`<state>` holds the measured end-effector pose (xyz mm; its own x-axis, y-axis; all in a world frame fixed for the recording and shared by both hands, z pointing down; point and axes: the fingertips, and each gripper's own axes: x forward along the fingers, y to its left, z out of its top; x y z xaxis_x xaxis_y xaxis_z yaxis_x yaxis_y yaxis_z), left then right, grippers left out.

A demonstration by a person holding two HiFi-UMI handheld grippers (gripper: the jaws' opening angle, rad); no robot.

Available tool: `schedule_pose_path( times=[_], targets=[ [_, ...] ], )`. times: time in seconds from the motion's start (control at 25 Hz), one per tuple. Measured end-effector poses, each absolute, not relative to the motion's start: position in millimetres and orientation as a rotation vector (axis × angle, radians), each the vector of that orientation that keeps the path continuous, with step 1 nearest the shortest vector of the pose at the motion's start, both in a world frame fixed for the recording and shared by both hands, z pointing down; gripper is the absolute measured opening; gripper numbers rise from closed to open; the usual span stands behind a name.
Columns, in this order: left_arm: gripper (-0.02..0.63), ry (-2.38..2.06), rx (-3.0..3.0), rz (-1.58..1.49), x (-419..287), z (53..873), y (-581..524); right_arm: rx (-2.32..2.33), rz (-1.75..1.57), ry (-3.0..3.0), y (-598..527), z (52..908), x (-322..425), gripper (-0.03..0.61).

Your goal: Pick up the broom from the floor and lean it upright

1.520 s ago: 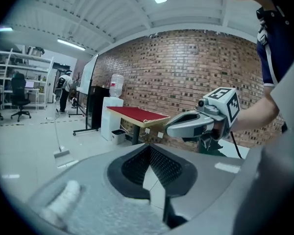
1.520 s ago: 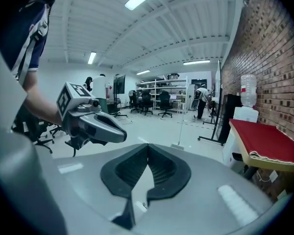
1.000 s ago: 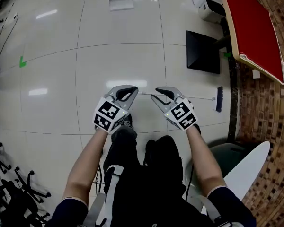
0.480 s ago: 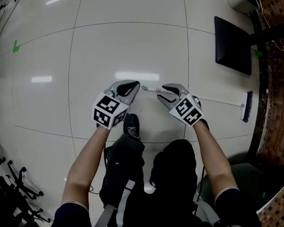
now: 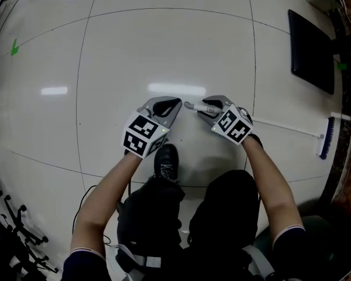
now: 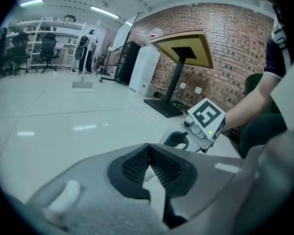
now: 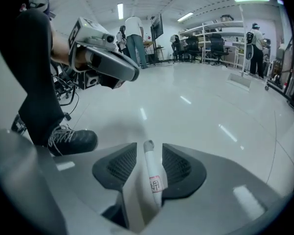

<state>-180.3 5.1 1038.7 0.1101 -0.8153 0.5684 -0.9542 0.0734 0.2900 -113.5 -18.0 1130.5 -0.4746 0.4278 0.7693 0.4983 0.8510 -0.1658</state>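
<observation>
1. The step in hand was the pickup. The broom (image 5: 281, 126) lay flat on the floor (image 5: 134, 51), the tip of its handle (image 7: 151, 173) between the jaws of the right gripper (image 5: 203, 106).
2. Those jaws were opening and not clamped: a gap showed on one side of the handle, which sat close against the other pad.
3. The left gripper (image 5: 167, 105) hung just beside the right one, jaws closed on nothing.
4. The next move probably called for closing the right jaws firmly on the handle before lifting.
5. From the right gripper the handle ran off toward the brush head (image 5: 323, 138), far to its outer side.
6. The gripper's body hid the handle beneath it in the head view, and the bristles were too small to make out.
</observation>
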Motion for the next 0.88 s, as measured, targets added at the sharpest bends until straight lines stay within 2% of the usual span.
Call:
schedule_pose_path(
  times=[0.4,0.52,0.88],
  targets=[
    [-0.002,-1.743,1.728,0.326,-174,1065,5,-0.757,-0.234,-1.971,-12,1201,-105,0.195],
    [-0.002,-1.742,1.732,0.328,-174,1067,1,-0.781,-0.327,-1.927,-12,1212,-97,0.106],
    [-0.002,-1.820,1.737,0.367,-188,1046,-2,-0.769,-0.324,-2.106,-25,1131,-122,0.104]
  ],
)
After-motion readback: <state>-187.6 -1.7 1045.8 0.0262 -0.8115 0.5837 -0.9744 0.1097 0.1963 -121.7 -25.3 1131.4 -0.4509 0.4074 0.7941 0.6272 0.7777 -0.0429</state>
